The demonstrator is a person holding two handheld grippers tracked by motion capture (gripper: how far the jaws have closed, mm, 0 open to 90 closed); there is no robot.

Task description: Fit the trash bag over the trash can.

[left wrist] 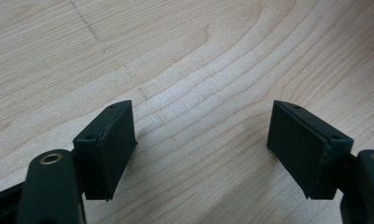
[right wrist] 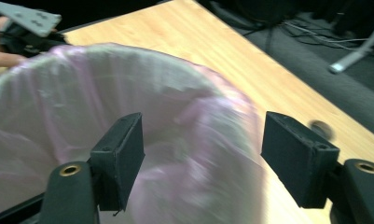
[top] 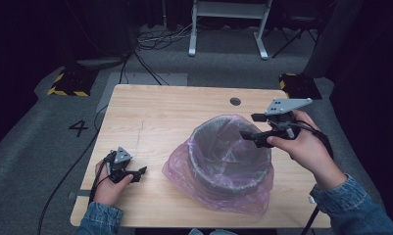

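Right tongs [top: 253, 133] are hovering spread over the far right rim of the bin [top: 232, 155], its pink bag [top: 218, 193] draping outside, mid-table [top: 150, 117]. Left tongs [top: 137, 174] are resting spread near left. Pinching film squarely should avoid tearing.

Bin [top: 232, 164]: round grey bucket, upright, open top, right of table centre toward the near edge.
Liner [top: 218, 192]: translucent pink plastic bag, set inside the bin, folded over its rim, skirt crumpled down the outside onto the table.
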